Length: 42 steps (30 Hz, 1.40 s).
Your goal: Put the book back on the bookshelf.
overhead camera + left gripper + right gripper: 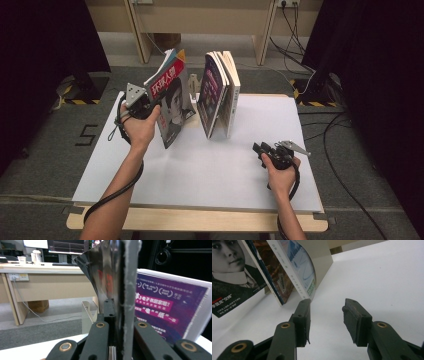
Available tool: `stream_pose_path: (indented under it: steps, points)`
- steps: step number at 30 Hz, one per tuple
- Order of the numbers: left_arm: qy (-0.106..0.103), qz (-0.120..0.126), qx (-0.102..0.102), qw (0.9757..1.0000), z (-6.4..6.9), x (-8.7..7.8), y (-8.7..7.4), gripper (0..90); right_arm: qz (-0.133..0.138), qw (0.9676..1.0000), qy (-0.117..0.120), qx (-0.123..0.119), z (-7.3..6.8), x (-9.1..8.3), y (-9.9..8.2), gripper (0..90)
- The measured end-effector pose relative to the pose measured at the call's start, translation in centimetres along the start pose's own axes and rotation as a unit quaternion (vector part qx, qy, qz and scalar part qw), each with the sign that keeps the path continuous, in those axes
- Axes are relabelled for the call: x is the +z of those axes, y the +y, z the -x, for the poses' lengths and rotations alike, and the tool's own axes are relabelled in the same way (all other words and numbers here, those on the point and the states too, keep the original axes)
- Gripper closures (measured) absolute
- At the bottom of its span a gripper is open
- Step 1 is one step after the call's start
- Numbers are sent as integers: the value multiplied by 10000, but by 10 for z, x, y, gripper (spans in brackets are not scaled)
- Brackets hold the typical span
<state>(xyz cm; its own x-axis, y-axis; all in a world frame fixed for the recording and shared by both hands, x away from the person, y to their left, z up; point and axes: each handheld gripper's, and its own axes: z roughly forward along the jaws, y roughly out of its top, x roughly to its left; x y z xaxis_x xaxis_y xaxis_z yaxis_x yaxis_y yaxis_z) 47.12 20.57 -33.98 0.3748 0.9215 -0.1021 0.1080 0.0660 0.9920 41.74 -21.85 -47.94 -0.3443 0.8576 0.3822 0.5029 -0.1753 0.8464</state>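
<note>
A magazine (172,97) with a red title and a portrait cover stands tilted on its lower edge at the back left of the white table (200,170). My left gripper (153,107) is shut on its left edge; in the left gripper view the jaws (116,307) clamp the thin page edge (125,285). To its right several books (220,95) stand leaning together, the nearest with a purple cover (170,307). My right gripper (260,149) rests low at the front right, open and holding nothing (327,320), pointing toward the books (287,272) and the magazine (229,277).
A pale metal bookend (87,315) stands behind the books (322,255). The white table top spreads wide in front of the books. Beyond the table are a wooden desk (200,20), cables on the grey floor (300,45) and dark curtains at both sides.
</note>
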Motion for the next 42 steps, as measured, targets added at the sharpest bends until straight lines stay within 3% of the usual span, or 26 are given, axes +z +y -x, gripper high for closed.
stream_pose_path:
  steps: [8,15,26,35,42]
  points:
    - [27,101,128,9999,3,18,-1,861,-8,10000,-1,46,-1,1,-1,578]
    - [100,81,200,9997,4,35,-11,861,-8,10000,-11,30,0,1,-1,577]
    - [160,40,320,9994,1,42,-23,858,-2,10000,-33,-21,3,1,-1,578]
    - [44,-254,226,9994,-2,39,-24,823,-5,10000,-34,-8,3,0,-1,577]
    - [-46,-238,-26,9997,-4,38,-19,756,-14,10000,-36,0,3,0,-1,577]
